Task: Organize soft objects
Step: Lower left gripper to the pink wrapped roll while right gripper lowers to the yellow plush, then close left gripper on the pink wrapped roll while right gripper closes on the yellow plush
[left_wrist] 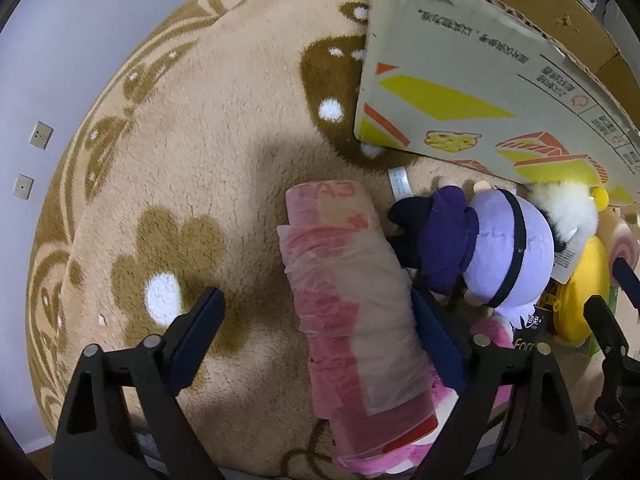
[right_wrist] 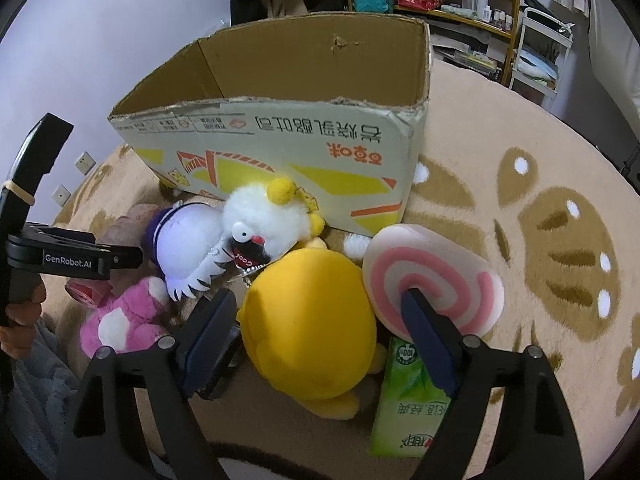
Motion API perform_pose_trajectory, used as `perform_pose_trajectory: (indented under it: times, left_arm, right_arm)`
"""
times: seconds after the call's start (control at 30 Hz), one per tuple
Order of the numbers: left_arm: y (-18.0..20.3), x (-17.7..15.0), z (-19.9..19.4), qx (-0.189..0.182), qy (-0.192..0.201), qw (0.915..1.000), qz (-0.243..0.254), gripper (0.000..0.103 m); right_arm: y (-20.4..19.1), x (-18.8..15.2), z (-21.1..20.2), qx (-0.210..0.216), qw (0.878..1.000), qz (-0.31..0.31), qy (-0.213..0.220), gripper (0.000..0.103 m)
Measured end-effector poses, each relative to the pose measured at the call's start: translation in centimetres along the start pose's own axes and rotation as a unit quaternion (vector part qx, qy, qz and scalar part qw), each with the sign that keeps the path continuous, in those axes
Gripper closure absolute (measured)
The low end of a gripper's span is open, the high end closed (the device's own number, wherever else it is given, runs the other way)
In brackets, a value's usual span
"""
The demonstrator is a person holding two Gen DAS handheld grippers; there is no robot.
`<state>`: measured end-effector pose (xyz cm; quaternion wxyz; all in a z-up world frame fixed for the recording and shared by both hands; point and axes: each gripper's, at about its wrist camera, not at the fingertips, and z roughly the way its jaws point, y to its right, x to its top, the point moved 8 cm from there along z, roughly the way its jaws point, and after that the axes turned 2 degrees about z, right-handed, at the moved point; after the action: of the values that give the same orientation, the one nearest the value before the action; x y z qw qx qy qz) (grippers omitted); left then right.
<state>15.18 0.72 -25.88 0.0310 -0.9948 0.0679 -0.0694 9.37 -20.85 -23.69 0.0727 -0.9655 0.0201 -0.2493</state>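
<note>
My left gripper [left_wrist: 316,320] is open, its fingers on either side of a pink and beige wrapped roll [left_wrist: 356,308] lying on the rug. A purple plush doll [left_wrist: 476,248] lies just right of the roll. My right gripper [right_wrist: 320,320] is open around a yellow plush [right_wrist: 312,320]. Beside it lie a pink-swirl cushion [right_wrist: 436,280], a white fluffy toy [right_wrist: 264,220], the purple doll [right_wrist: 184,236] and a pink plush [right_wrist: 124,316]. An open cardboard box [right_wrist: 280,148] stands behind the pile and also shows in the left wrist view [left_wrist: 480,92].
A tan patterned rug [left_wrist: 200,160] covers the floor. A green soft pack [right_wrist: 404,396] lies under my right finger. The left gripper's body [right_wrist: 52,256] shows at the left of the right wrist view. Shelves and a white cart [right_wrist: 540,48] stand behind.
</note>
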Motion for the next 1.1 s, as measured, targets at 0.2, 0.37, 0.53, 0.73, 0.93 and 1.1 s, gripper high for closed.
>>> perform_pose_trajectory:
  times: [0.2, 0.37, 0.53, 0.73, 0.93, 1.1]
  left_arm:
    - [0.5, -0.4, 0.4, -0.028, -0.005, 0.9996, -0.001, 0.035]
    - [1.6, -0.7, 0.4, -0.051, -0.007, 0.9987, 0.005, 0.054]
    - [1.9, -0.9, 0.4, -0.050, -0.002, 0.9987, 0.006, 0.057]
    - [1.7, -1.1, 0.2, -0.057, -0.003, 0.9984, -0.006, 0.059]
    - [1.1, -1.0, -0.1, -0.053, 0.007, 0.9986, -0.001, 0.060]
    - [1.2, -1.1, -0.3, -0.055, 0.014, 0.9984, -0.003, 0.061]
  right_arm:
    - [0.1, 0.1, -0.5, 0.005, 1.000, 0.006, 0.009, 0.014]
    - [0.4, 0.0, -1.9, 0.015, 0.999, 0.025, 0.022, 0.014]
    - [0.6, 0.2, -2.6, 0.023, 0.999, 0.034, 0.030, 0.014]
    - [-0.2, 0.1, -2.6, 0.026, 0.999, 0.021, 0.022, 0.027]
    - [0.0, -0.3, -0.7, 0.027, 0.999, 0.027, -0.008, 0.026]
    - [-0.5, -0.6, 1.3, 0.020, 0.999, 0.011, -0.031, 0.026]
